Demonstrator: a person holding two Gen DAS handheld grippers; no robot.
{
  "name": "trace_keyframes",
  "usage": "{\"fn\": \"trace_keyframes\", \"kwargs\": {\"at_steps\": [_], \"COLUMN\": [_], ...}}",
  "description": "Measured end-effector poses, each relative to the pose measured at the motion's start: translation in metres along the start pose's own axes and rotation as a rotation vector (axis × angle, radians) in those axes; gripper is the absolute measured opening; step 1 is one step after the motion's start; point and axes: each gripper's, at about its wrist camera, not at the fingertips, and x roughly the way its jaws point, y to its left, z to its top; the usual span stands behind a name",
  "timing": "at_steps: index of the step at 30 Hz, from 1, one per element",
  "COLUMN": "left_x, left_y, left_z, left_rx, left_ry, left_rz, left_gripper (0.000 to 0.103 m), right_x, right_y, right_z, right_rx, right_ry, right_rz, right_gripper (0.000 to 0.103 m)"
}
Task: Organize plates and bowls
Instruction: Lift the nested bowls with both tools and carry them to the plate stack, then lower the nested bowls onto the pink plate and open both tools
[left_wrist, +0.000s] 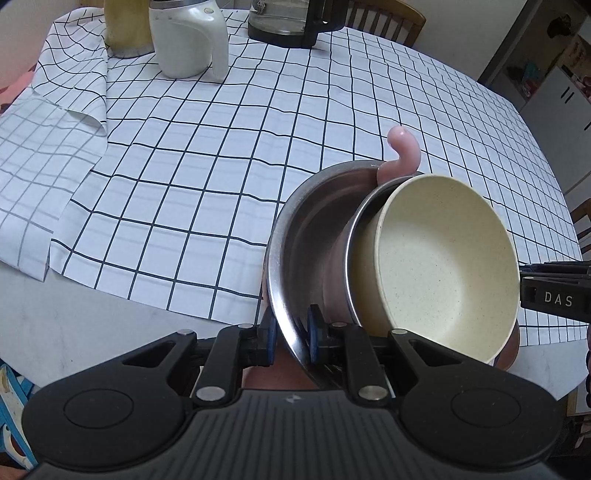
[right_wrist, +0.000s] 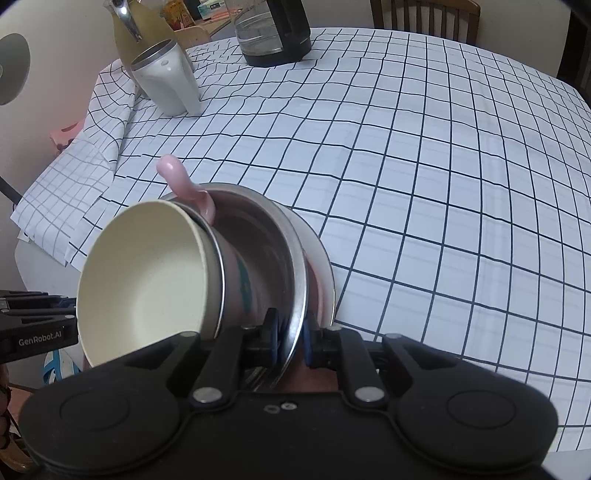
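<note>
Checked white cloth (left_wrist: 221, 166) over counter. Left tongs (left_wrist: 291, 334) and right tongs (right_wrist: 291, 338) clamped narrow on round steel bowl (left_wrist: 306, 229). Cream speckled bowl (left_wrist: 443, 258) nested inside.

Both wrist views are evenly and softly lit, moderately bright, with a cool bluish cast on the white black-gridded tablecloth (left_wrist: 207, 177). Shadows are faint and diffuse. The tilted stainless steel bowl (left_wrist: 306, 229) clamped just ahead of the black left gripper (left_wrist: 290, 336) shows streaky reflections without harsh glare. Fisheye distortion bends the grid lines strongly toward the edges, and the corners darken. Focus is fairly sharp ahead; far background objects look soft.
</note>
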Motion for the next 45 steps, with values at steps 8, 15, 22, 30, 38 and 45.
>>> {"fn": "trace_keyframes", "kwargs": {"at_steps": [8,15,22,30,38,45], "left_x": [-0.008,-0.030,-0.049,-0.074,-0.109,-0.130], "left_y": [-0.003,-0.008,-0.014,-0.024,-0.051,-0.069], "left_z": [-0.002,-0.005,-0.012,-0.024,-0.043,-0.064], "left_rx": [0.016,0.033,0.050,0.049,0.078,0.121], "left_ry": [-0.034,-0.097,-0.155,-0.220,-0.329,-0.427], "left_rz": [0.024,0.052,0.087,0.057,-0.038,-0.115], "left_gripper": [0.016,0.032,0.042,0.060,0.075,0.081], "right_x": [-0.007,-0.027,-0.059,-0.087,-0.118,-0.146], "right_y": [-0.002,-0.003,-0.003,0.001,0.005,0.008], "right_z": [0.000,-0.008,-0.017,-0.030,-0.048,-0.067], "right_rx": [0.003,-0.014,-0.043,-0.078,-0.102,-0.101], "right_ry": [-0.028,-0.076,-0.155,-0.237,-0.329,-0.429], "right_rz": [-0.033,-0.041,-0.019,-0.001,0.029,0.044], "right_gripper": [0.034,0.050,0.062,0.070,0.084,0.098]}}
